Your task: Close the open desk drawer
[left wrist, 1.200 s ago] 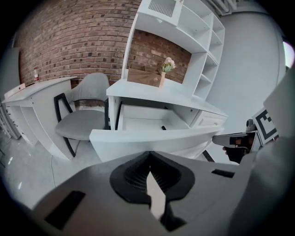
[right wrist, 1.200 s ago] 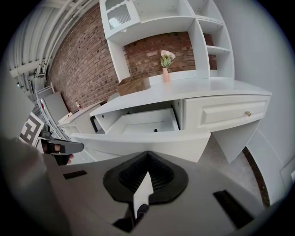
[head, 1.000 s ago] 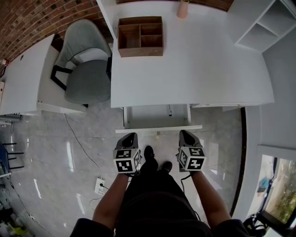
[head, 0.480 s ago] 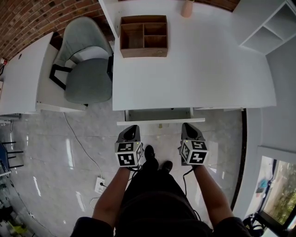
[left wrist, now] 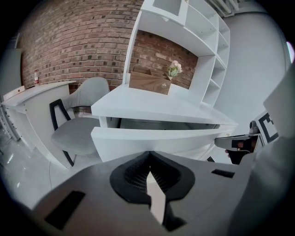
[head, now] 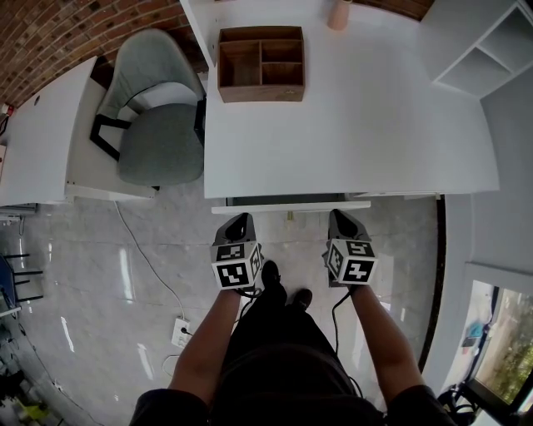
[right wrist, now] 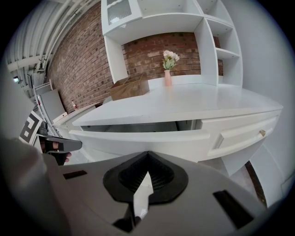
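The white desk [head: 350, 125] has its drawer front [head: 291, 206] standing out only a little from the desk edge, with a thin dark gap behind it. In the gripper views the drawer front [left wrist: 156, 138] [right wrist: 143, 138] fills the space just ahead of the jaws. My left gripper [head: 241, 219] [left wrist: 150, 154] is shut, empty, and points at the left part of the drawer front. At the right part, my right gripper [head: 339, 215] [right wrist: 147, 154] is likewise shut and empty. Both tips sit right at the front panel; I cannot tell whether they touch it.
A wooden organiser box [head: 261, 64] and a pink vase [head: 338, 15] stand at the back of the desk. A grey chair [head: 158, 125] is to the left, a white shelf unit [head: 466, 46] at the right. A cable and socket [head: 181, 334] lie on the tiled floor.
The drawer has slid in from well open to nearly flush with the desk. Both grippers have moved forward along with its front.
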A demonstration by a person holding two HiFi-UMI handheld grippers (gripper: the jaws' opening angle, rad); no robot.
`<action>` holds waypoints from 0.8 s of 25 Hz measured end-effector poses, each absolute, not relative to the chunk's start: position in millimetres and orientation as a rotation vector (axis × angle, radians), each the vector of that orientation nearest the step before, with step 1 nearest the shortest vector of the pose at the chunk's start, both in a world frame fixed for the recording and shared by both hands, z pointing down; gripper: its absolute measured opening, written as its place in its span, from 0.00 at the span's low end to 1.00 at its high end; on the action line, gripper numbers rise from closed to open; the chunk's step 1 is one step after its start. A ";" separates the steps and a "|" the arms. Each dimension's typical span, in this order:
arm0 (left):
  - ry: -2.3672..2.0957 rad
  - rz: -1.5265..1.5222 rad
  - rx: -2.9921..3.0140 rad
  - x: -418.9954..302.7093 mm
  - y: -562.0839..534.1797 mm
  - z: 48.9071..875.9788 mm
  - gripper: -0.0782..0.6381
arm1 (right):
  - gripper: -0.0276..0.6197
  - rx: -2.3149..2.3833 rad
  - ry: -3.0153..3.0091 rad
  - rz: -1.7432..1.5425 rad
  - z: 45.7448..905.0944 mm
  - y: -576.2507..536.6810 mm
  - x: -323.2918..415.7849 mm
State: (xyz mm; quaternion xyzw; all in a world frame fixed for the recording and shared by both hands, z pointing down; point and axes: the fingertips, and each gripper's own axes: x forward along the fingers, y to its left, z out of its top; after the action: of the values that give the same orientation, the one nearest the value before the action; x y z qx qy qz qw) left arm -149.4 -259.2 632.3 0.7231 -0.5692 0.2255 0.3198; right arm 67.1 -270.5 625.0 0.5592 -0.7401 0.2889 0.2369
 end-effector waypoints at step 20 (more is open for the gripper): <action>-1.510 0.596 1.911 -151.2 -292.5 631.8 0.12 | 0.05 1.504 -2.039 0.737 624.4 -303.1 64.9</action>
State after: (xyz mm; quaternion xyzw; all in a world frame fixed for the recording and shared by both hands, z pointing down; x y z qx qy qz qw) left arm -151.2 -292.5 631.8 0.7241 -0.5721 0.2259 0.3119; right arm 64.9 -303.1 624.4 0.5521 -0.7484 0.2706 0.2488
